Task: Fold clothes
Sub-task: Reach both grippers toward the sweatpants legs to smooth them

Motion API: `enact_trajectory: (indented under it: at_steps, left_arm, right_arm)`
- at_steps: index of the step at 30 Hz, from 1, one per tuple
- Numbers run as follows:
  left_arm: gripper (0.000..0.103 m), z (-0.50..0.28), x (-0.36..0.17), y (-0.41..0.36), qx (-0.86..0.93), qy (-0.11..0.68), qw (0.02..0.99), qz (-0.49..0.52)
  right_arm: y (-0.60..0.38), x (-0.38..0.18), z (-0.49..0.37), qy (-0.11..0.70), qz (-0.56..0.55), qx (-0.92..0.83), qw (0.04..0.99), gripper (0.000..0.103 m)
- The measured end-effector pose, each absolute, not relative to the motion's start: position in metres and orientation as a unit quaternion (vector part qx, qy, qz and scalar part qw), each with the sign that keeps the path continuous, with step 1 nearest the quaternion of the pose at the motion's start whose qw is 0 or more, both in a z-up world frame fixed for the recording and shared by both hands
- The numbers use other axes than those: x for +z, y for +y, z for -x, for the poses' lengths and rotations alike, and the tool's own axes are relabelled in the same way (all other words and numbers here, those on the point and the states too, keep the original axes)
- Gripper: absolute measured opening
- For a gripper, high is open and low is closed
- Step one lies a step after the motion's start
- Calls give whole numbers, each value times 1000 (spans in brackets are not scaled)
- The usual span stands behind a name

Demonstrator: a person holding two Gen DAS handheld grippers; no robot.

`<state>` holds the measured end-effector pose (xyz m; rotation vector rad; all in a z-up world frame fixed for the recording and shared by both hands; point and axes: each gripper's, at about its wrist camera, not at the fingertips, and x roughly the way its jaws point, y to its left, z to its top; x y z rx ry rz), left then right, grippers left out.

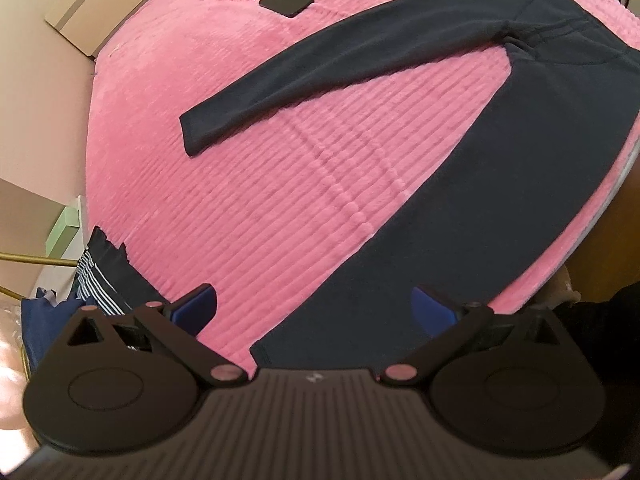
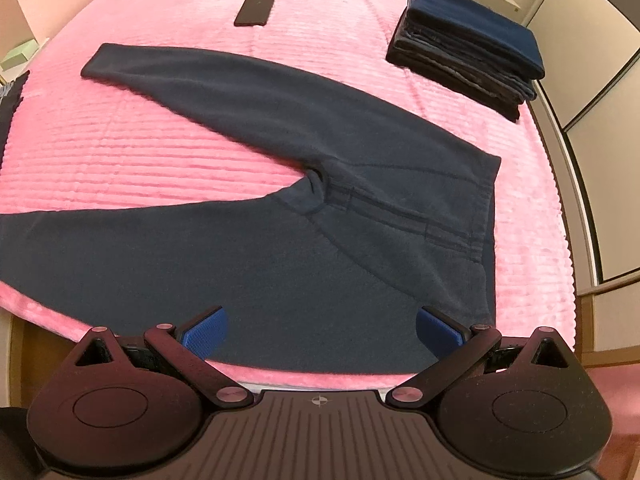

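Note:
A pair of dark navy trousers (image 2: 320, 216) lies spread flat on the pink ribbed bedspread (image 2: 120, 152), legs splayed apart. In the left wrist view the trousers (image 1: 500, 184) run from the near cuff to the waist at top right. My left gripper (image 1: 314, 312) is open, hovering over the near leg's cuff. My right gripper (image 2: 322, 332) is open above the near edge of the trousers by the waistband. Neither holds anything.
A stack of folded dark clothes (image 2: 468, 48) sits at the bed's far right. A black phone (image 2: 254, 10) lies at the far middle, also in the left wrist view (image 1: 286, 2). Striped and blue garments (image 1: 96, 280) hang at the bed's left edge. Wardrobe doors stand right.

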<state>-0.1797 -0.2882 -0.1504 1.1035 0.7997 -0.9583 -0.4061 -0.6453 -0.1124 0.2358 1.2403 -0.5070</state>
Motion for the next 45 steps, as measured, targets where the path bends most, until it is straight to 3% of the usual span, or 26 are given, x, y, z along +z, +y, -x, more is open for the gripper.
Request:
enact_trajectory:
  at_steps: [9,14,23,25,26,27,35,40,45]
  left_arm:
    - [100,191,-167,-267,-448,319,665,-506]
    - [90,209,-207,-243,-465,287,619,-564]
    - [71,225,-279,-207,-485,270,572,-604]
    - [67,226,-292,-203,-487,261,565,-613]
    - [62,225,-298,-201,-486,254,564,-618]
    - [58,224,-305,-200,-485,247,563,-623]
    - [36,208,-354,-193,-488,193,544,-655]
    - [35,209,-364,-186,-510,159,514,-671]
    - [36,199,-347,-186,-516,186,521,-655]
  right_arm:
    - [-631,-122,408,569,-66,-225,788,103]
    - [-616,-142,410,576,7,-199,793,102]
    - [-595,-171,397,579,37,-153,800,102]
    - [-589,-177,392,583,44,-140,799,91]
    - [-585,-182,389,587,47,-132,798,75]
    - [-582,-186,386,590,49,-125,796,71]
    - [-570,-220,373,601,61,-113,789,71]
    - [-566,-231,371,604,60,-109,787,71]
    - [-564,-225,368,597,52,-114,792,71]
